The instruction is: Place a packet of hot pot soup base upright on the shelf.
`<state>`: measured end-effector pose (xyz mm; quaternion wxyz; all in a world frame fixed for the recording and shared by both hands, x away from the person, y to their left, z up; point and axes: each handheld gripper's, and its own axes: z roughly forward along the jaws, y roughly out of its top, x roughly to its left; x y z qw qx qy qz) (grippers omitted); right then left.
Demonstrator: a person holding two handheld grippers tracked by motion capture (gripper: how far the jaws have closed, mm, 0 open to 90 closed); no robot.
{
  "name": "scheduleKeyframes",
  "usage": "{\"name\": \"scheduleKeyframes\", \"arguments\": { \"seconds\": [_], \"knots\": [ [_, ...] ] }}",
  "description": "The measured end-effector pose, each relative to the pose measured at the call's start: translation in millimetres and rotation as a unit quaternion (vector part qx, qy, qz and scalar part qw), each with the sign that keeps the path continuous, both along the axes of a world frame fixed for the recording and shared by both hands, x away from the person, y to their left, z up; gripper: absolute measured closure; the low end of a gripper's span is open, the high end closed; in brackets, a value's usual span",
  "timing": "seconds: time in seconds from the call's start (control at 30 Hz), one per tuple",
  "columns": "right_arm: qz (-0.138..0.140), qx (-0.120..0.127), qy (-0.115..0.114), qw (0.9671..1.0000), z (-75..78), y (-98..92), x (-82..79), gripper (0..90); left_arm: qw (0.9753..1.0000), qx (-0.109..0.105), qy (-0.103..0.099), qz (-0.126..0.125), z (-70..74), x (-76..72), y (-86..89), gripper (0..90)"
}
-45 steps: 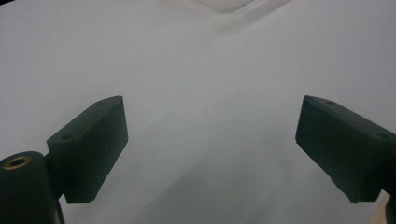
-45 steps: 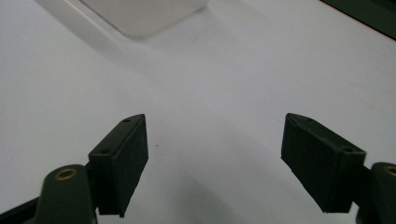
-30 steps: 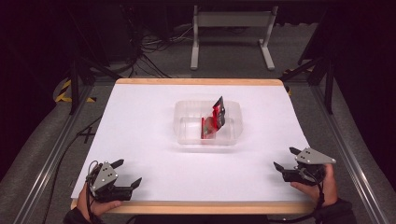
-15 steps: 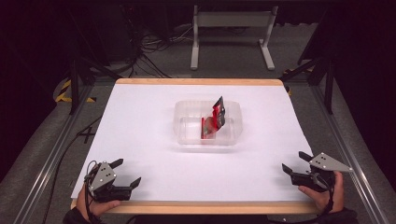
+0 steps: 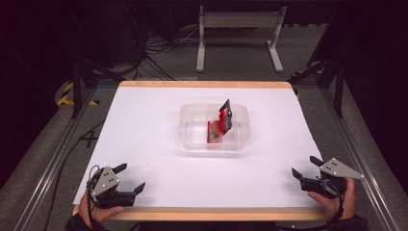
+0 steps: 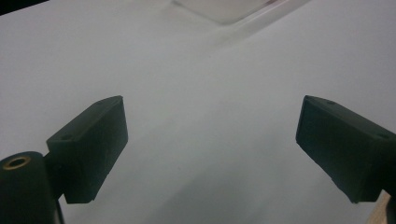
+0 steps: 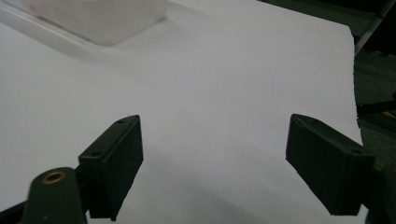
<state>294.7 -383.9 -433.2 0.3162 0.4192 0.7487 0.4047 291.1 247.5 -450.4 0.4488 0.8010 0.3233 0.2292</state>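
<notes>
A clear plastic tray (image 5: 192,139) sits in the middle of the white table, with a red and black packet (image 5: 221,122) leaning upright inside it. My left gripper (image 5: 130,177) rests at the front left corner, held by a hand, open with nothing between its jaws (image 6: 210,154). At the front right, my right gripper (image 5: 306,168) is also open and empty (image 7: 215,163), its jaws pointing toward the table's middle. A blurred corner of the tray (image 6: 229,9) appears at the top of the left gripper view, and the tray (image 7: 102,18) also appears at the top left of the right gripper view.
The white sheet (image 5: 144,120) covers a wood-edged table (image 5: 207,84). Metal rails run along both sides. Behind the table are cables on the floor (image 5: 159,48) and a grey metal stand (image 5: 238,29). Wide bare sheet lies between both grippers and the tray.
My right gripper has drawn back toward the front right corner of the table and slightly right. The left gripper has stayed in place. The tray and packet are unmoved.
</notes>
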Motion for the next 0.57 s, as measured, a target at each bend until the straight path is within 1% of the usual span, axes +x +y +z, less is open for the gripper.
{"name": "scheduleKeyframes", "arguments": {
  "seconds": [0.37,0.57],
  "knots": [
    [0.004,-0.005,0.002,1.0000,-0.5,4.3,0.9,19.7,1.0000,0.000,0.002,-0.001,-0.5,0.1,-0.1,9.8],
    [0.005,-0.006,0.001,1.0000,-0.7,4.1,0.8,19.2,1.0000,0.003,0.002,-0.002,-0.8,0.8,-0.8,9.8]
  ]
}}
